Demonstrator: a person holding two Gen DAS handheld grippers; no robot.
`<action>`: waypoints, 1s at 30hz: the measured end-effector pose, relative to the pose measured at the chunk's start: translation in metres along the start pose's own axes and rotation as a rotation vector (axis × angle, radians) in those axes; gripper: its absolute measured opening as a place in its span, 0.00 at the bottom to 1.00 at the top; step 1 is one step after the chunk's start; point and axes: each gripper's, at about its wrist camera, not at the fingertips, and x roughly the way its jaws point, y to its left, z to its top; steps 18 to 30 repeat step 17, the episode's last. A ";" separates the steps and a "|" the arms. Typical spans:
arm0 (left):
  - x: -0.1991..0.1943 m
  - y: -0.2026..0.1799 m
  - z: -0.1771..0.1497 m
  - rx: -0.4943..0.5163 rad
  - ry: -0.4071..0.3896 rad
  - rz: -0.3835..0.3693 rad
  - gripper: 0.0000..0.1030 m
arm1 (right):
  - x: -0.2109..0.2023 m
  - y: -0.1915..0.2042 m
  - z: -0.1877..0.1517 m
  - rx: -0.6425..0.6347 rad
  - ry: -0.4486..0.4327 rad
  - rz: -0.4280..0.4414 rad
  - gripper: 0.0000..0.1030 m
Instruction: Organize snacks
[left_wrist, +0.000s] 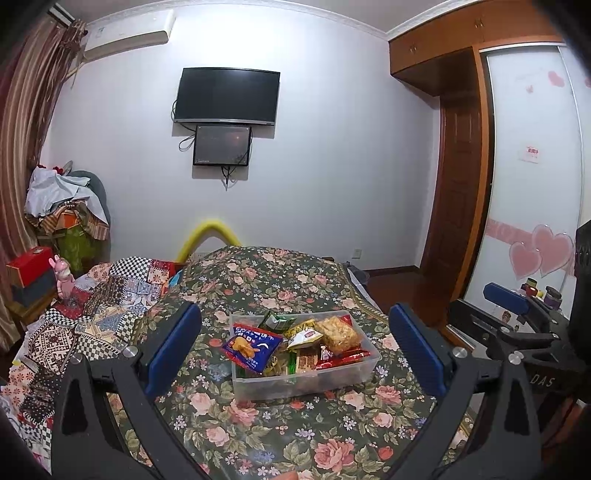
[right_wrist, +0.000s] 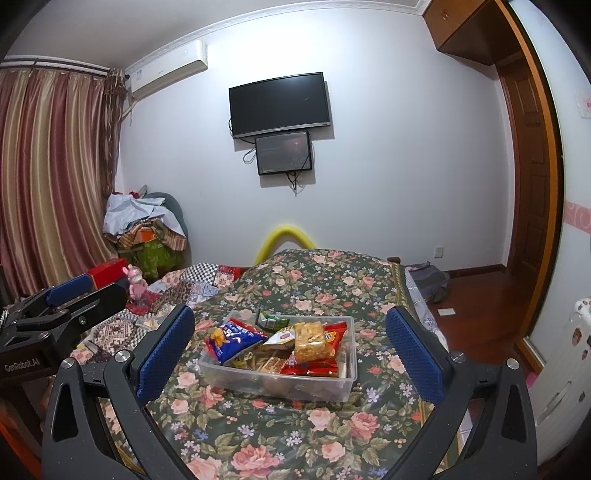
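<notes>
A clear plastic bin (left_wrist: 369, 363) sits on the floral bedspread (left_wrist: 280, 435) and holds several snack packs: a blue bag (left_wrist: 251, 349), a golden noodle block (left_wrist: 340, 334), a green pack (left_wrist: 275, 320) and red packs (left_wrist: 345, 359). My left gripper (left_wrist: 295, 354) is open and empty, held back from the bin. In the right wrist view the bin (right_wrist: 332, 386) holds the blue bag (right_wrist: 231, 341) and the noodle block (right_wrist: 310, 341). My right gripper (right_wrist: 291, 352) is open and empty, also short of the bin.
The right gripper (left_wrist: 517, 317) shows at the right of the left wrist view; the left gripper (right_wrist: 55, 310) shows at the left of the right wrist view. A patchwork quilt (left_wrist: 92, 325) lies left. A wardrobe (left_wrist: 535, 184) stands right. A TV (left_wrist: 227, 96) hangs on the wall.
</notes>
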 end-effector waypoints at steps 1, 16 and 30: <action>0.000 0.000 0.000 0.002 0.001 -0.004 1.00 | 0.000 0.000 0.000 -0.001 0.001 0.000 1.00; 0.005 0.001 -0.005 0.006 0.025 -0.023 1.00 | 0.004 0.002 -0.003 -0.017 0.014 -0.006 1.00; 0.005 0.001 -0.005 0.005 0.025 -0.023 1.00 | 0.005 0.003 -0.003 -0.018 0.015 -0.006 1.00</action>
